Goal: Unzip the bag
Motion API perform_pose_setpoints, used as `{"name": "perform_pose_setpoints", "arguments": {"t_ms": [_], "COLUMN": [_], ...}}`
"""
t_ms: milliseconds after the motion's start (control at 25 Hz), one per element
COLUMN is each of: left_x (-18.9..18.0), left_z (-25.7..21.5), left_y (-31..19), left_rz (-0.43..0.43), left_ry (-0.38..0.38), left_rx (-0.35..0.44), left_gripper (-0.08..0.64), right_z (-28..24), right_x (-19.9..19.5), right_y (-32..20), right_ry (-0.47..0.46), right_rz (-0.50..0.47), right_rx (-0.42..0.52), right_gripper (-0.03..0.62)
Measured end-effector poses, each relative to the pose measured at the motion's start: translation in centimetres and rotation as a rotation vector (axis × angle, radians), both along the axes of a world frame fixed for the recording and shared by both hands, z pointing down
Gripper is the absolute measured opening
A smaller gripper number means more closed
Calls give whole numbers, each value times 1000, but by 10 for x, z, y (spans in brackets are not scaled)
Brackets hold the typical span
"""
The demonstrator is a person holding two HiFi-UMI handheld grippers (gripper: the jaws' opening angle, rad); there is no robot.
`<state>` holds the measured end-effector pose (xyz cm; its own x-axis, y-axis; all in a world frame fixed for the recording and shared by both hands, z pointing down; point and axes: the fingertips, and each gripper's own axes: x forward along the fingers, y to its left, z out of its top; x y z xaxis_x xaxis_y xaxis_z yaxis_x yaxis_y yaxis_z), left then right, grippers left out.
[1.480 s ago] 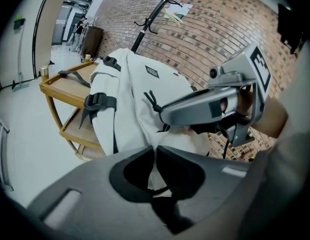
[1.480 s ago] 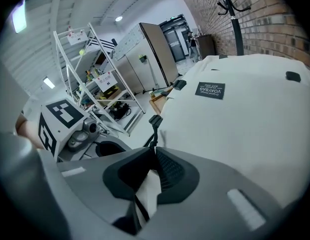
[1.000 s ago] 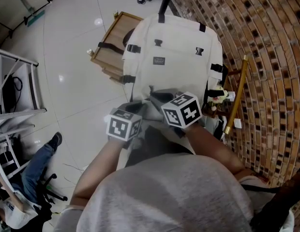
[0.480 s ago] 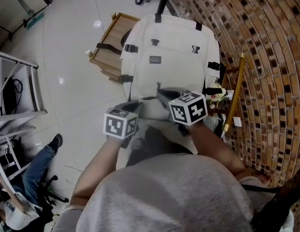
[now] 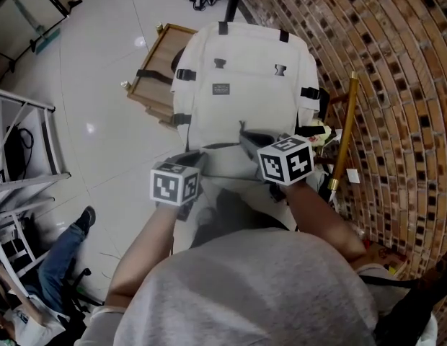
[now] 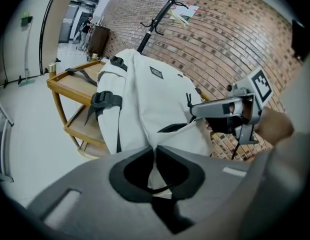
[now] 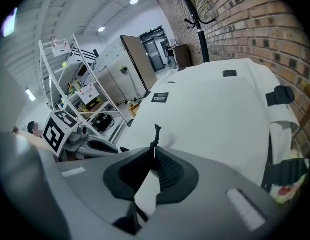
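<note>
Right gripper (image 7: 154, 151) shifted right, gripping zipper pull (image 7: 156, 134) — left gripper (image 6: 155, 151) pinching bag (image 5: 245, 85)

From the head we look steeply down; each gripper view peers close along its jaws; all share the white bag (image 5: 245, 85).

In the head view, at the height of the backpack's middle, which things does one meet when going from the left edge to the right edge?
metal rack → wooden cart → backpack → gold pole → brick wall
</note>
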<state>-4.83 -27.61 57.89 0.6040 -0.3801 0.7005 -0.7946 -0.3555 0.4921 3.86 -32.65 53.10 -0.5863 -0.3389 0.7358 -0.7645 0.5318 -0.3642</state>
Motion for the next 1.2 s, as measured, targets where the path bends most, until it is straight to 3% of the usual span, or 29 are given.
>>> {"name": "perform_pose_setpoints", "arguments": {"t_ms": [1200], "left_x": [-2], "left_z": [8], "left_y": [-3], "left_rz": [-16], "left_ry": [-38], "left_rx": [-20], "left_gripper": [26], "right_z": [-20], "right_x": [87], "right_y": [-9], "right_ry": [25], "right_rz": [225], "right_rx": [77], "right_gripper": [17]}}
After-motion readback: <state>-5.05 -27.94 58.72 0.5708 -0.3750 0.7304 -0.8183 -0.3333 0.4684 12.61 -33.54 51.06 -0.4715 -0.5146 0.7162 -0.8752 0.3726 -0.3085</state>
